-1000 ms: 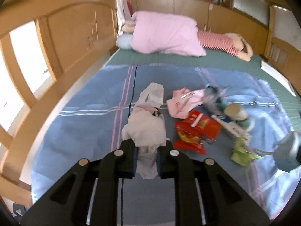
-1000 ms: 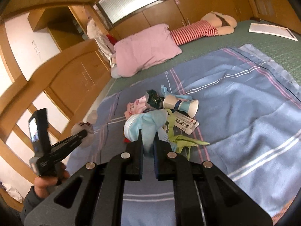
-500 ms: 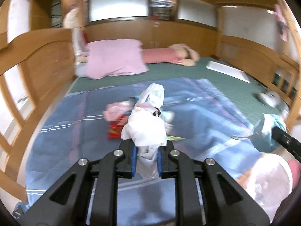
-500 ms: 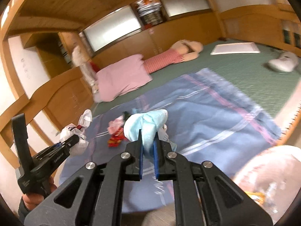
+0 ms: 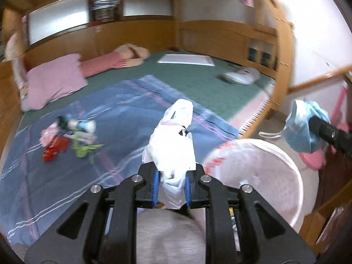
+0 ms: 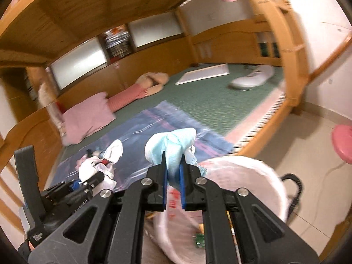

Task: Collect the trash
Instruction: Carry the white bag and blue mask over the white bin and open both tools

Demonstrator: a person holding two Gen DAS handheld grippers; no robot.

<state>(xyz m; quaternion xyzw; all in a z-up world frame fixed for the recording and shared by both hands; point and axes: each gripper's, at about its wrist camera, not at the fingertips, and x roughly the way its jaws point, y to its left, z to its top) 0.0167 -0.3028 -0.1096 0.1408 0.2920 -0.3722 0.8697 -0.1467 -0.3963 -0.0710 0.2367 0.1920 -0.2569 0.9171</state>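
My left gripper is shut on a crumpled white plastic bag, held up beside the bed, left of the white bag-lined bin. In the right wrist view my right gripper is shut on a light-blue face mask, just above the bin's near-left rim. A few scraps lie inside the bin. The left wrist view shows the mask hanging at the right, beyond the bin. A small pile of trash lies on the blue blanket.
The wooden bed frame runs behind the bin. A pink round object and a black cable are on the tiled floor. A pink pillow, white board and white object rest on the bed.
Both grippers swung right, away from the trash pile on the bed, to the bin beside it. Each kept its hold on its item.
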